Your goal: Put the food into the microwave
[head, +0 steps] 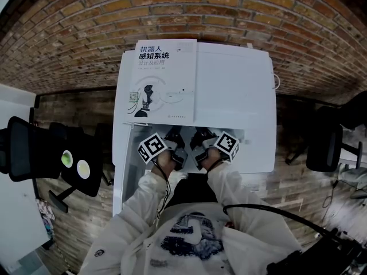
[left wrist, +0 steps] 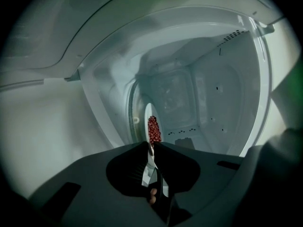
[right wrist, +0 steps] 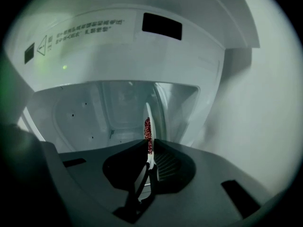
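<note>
- Presently, microwave (head: 241, 96): white, against a brick wall (head: 200, 10), cavity (left wrist: 203, 103) open and bare white inside.
- Book (head: 163, 79): white cover, flat on the microwave's top, left half.
- Plate (left wrist: 150, 161): white, seen edge-on in both gripper views, held at the mouth of the cavity and reaching towards it.
- Red food (left wrist: 153, 129): a heap of small red pieces on the plate, just ahead of the tongs.
- Left tongs (left wrist: 151, 148): clamped on the plate's rim.
- Right tongs (right wrist: 149, 145): clamped on the plate's rim from the other side.
- Office chair (head: 34, 153): black, well left of the microwave.
</note>
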### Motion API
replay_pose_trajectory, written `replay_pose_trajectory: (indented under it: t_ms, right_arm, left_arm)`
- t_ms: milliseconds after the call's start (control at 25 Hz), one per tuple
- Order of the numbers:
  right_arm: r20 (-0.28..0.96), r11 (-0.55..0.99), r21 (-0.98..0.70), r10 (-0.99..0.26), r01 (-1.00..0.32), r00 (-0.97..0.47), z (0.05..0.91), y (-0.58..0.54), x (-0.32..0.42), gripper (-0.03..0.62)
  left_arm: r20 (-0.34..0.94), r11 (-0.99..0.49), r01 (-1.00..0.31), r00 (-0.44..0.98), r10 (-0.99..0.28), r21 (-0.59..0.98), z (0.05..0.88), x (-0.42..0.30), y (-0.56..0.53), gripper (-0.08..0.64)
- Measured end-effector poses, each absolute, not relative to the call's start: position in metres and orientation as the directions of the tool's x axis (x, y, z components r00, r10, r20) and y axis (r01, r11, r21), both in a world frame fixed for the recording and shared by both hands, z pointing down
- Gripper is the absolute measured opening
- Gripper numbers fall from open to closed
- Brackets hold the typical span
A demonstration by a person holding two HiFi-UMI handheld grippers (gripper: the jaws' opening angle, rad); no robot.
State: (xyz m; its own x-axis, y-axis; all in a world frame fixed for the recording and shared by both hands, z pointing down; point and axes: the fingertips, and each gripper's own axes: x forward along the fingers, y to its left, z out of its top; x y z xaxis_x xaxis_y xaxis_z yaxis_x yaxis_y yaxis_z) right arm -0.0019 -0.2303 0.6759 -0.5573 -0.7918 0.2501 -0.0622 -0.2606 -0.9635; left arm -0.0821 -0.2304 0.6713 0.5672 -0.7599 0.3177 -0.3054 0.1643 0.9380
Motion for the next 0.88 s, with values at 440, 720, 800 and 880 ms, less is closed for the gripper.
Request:
replay_pose_trajectory:
  t_ms: [440,720,800,880]
  right_arm:
    - [0.257,-0.249,-0.964,-0.791,-0.092,-0.555,0.667,-0.23,-0.002,0.11]
    - [0.273,-0.256,-0.96,-0.785,-0.11,-0.556,0.666,-0.227,-0.003,0.167]
    - [0.279,-0.259,-0.959,-0.782,-0.117,-0.557,0.666,-0.226,-0.003,0.17]
    - [0.282,-0.261,-0.958,-0.78,-0.12,-0.559,0.666,-0.226,-0.004,0.17]
  left_arm:
    - [0.334,0.157,-0.342,0.554,-0.763,0.927,0.667,-0.082,-0.229,0.08]
    - [0.342,0.158,-0.356,0.546,-0.765,0.921,0.664,-0.084,-0.229,0.115]
    - [0.349,0.152,-0.373,0.545,-0.762,0.915,0.663,-0.083,-0.229,0.129]
    - [0.358,0.149,-0.392,0.541,-0.761,0.908,0.662,-0.082,-0.229,0.14]
